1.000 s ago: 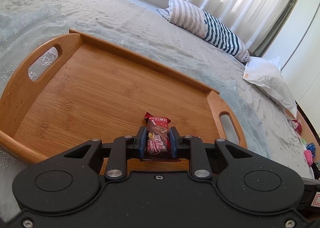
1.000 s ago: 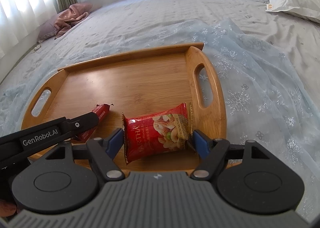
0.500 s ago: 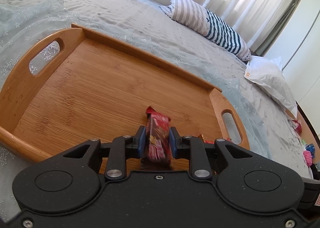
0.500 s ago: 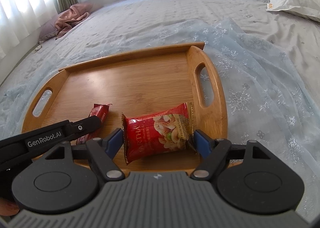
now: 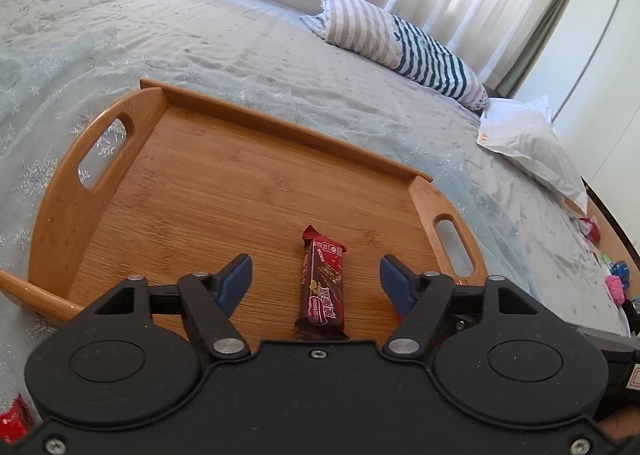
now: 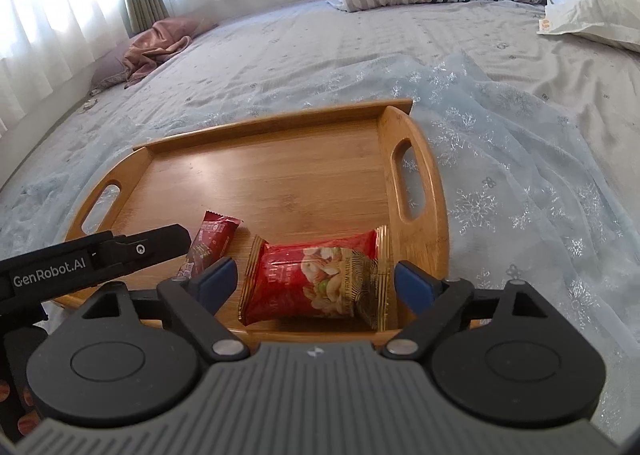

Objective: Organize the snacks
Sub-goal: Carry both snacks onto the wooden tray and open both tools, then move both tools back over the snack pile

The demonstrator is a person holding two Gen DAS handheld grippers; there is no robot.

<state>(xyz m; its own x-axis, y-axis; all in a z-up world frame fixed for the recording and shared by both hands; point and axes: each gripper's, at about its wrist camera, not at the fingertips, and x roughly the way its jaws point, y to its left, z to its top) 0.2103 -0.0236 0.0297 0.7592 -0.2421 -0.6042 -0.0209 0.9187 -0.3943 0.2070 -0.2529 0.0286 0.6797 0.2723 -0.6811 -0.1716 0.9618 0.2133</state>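
Comparing this moment with the views from half a second and a full second back, both claws have let go. The left claw (image 5: 316, 275), which was clamped on the chocolate bar (image 5: 322, 284), now stands wide with its blue pads well clear on either side; the bar lies flat on the floor of the wooden tray (image 5: 224, 191), near the front rim, pointing away from the camera. The right claw (image 6: 316, 279), which was closed against the two ends of the red nut packet (image 6: 316, 281), has also spread, with a visible gap between each pad and the packet. The packet rests on the tray floor at the front, close to the right-hand handle (image 6: 408, 183). In the right wrist view the bar sits just beside the packet, to its left, apart from it.

Finding: two snacks are delivered to the tray on the bed (image 6: 320, 55), side by side. A red wrapper (image 5: 14, 421) shows at the lower left edge of the left wrist view, off the tray; likely another item awaiting collection, though too little is visible to confirm.
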